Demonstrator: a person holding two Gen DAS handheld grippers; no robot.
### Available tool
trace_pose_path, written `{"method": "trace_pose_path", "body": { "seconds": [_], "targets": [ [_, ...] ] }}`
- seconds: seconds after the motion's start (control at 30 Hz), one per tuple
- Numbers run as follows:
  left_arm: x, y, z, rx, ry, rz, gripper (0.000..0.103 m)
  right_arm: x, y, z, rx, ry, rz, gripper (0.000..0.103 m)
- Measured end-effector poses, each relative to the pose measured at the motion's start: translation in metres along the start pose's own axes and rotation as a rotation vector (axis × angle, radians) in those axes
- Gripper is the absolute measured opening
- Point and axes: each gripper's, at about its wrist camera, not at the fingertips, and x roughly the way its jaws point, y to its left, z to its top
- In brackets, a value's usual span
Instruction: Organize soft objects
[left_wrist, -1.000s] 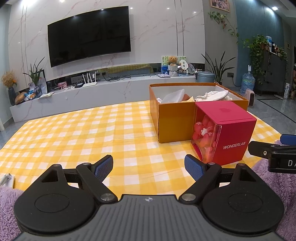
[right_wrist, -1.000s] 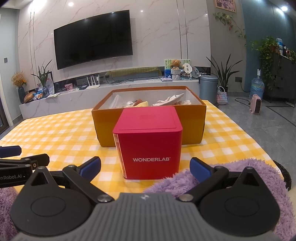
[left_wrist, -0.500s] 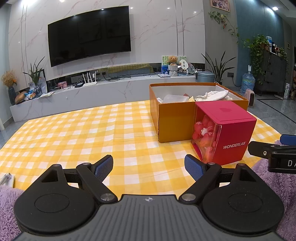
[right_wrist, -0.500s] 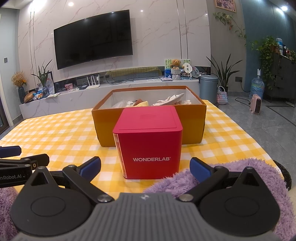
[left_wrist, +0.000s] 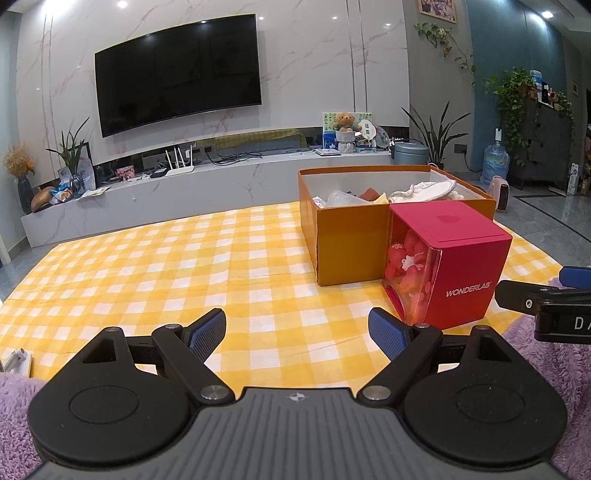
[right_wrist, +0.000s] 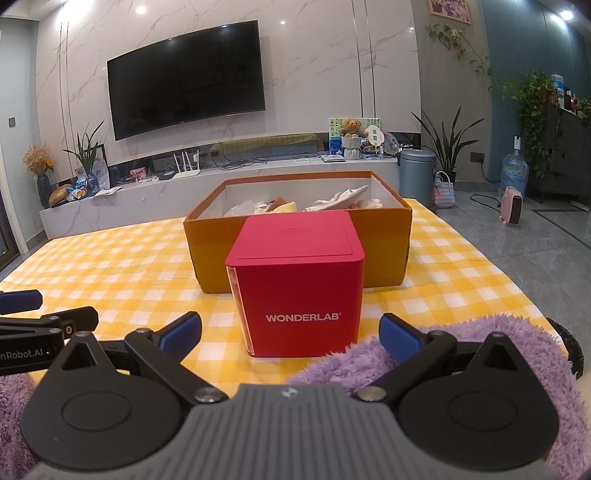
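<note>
Hovering spread and empty, both claws, left and right, face the box ahead, soft things inside.

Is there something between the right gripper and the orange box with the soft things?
Yes. The red WONDERLAB box stands directly between the open right gripper and the orange box, against its near wall.

A table with a checked cloth holds an open cardboard box with soft items inside. A cube-shaped box stands just in front of it — nearer the cameras. A fluffy blanket lies along the table's near edge, right of the cube.
</note>
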Motion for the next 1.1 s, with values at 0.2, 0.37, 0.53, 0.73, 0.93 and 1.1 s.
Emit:
{"method": "trace_pose_path", "body": {
  "seconds": [0.2, 0.37, 0.53, 0.73, 0.93, 1.1],
  "targets": [
    [-0.0012, 0.0016, 0.0014, 0.0, -0.003, 0.003, 0.102, 0.0002, -0.0002, 0.0, -0.001, 0.001, 0.0, 0.1],
    [-0.001, 0.0012, 0.001, 0.002, -0.004, 0.002, 0.102, 0.0006, 0.0004, 0.0001, -0.001, 0.001, 0.0, 0.1],
    [-0.0022, 0.0041, 0.0023, 0.002, -0.005, -0.005, 0.102, 0.0003, -0.0002, 0.0001, 0.0, 0.001, 0.0, 0.1],
    [-0.0017, 0.006, 0.0036, 0.002, -0.006, -0.003, 0.102, 0.0003, -0.0002, 0.0001, 0.0, 0.001, 0.0, 0.1],
    [-0.0017, 0.0064, 0.0039, 0.002, -0.007, -0.003, 0.102, 0.0003, 0.0, 0.0001, 0.0, 0.002, 0.0, 0.1],
    [-0.0016, 0.0074, 0.0042, 0.004, -0.011, -0.003, 0.102, 0.0003, 0.0001, 0.0001, 0.0, 0.002, 0.0, 0.1]
  ]
}}
